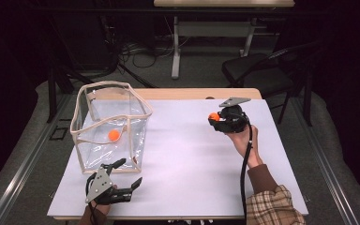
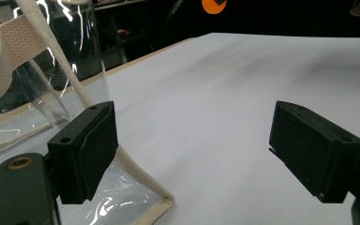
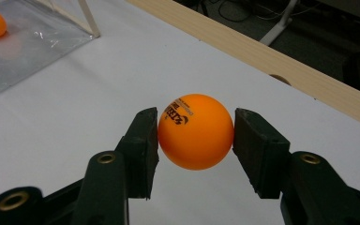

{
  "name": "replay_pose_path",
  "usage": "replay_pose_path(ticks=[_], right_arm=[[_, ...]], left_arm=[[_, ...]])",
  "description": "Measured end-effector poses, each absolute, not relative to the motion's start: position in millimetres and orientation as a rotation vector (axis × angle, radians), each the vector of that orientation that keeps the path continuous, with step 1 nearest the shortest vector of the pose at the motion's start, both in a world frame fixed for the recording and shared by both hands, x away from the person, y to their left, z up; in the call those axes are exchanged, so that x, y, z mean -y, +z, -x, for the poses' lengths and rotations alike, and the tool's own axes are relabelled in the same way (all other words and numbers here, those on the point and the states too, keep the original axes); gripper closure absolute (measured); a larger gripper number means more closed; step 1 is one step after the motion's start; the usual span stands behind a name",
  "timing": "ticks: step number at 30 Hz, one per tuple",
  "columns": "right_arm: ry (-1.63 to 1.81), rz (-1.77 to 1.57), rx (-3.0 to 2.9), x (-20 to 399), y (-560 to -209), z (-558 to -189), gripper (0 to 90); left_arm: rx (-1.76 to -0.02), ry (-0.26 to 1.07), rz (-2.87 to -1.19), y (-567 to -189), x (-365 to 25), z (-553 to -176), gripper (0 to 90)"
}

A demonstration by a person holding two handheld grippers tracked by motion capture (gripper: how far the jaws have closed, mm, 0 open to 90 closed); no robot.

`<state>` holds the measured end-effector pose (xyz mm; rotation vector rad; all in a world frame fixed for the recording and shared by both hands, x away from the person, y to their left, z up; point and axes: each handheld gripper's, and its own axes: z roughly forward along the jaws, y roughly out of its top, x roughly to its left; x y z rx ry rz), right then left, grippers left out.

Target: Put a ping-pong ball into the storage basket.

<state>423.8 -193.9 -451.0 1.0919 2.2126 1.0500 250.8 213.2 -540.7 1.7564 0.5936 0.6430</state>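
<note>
An orange ping-pong ball (image 3: 196, 131) with black lettering sits pinched between the two black jaws of my right gripper (image 3: 196, 140), held above the white table top. From above, that right gripper (image 1: 215, 119) is at the table's right-centre with the ball (image 1: 213, 116) at its tip. A clear plastic bag (image 1: 110, 124) with cream fabric edging stands open at the left, and a second orange ball (image 1: 114, 135) lies inside it. My left gripper (image 1: 130, 174) rests open near the front edge, just before the bag's near corner (image 2: 161, 206), with nothing between its jaws.
A white sheet (image 1: 192, 154) covers the table, with a wooden edge (image 1: 197, 93) showing at the far side. A black chair (image 1: 262, 70) and a desk frame (image 1: 176, 42) stand on the floor beyond the table.
</note>
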Motion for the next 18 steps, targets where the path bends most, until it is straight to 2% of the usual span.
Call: replay_pose_path(ticks=[18], right_arm=[[1.075, -1.051, -2.227, 180.2, -446.8, -422.7, 51.0]], left_arm=[[-0.593, 0.642, -1.757, -540.8, -213.1, -250.8, 15.6]])
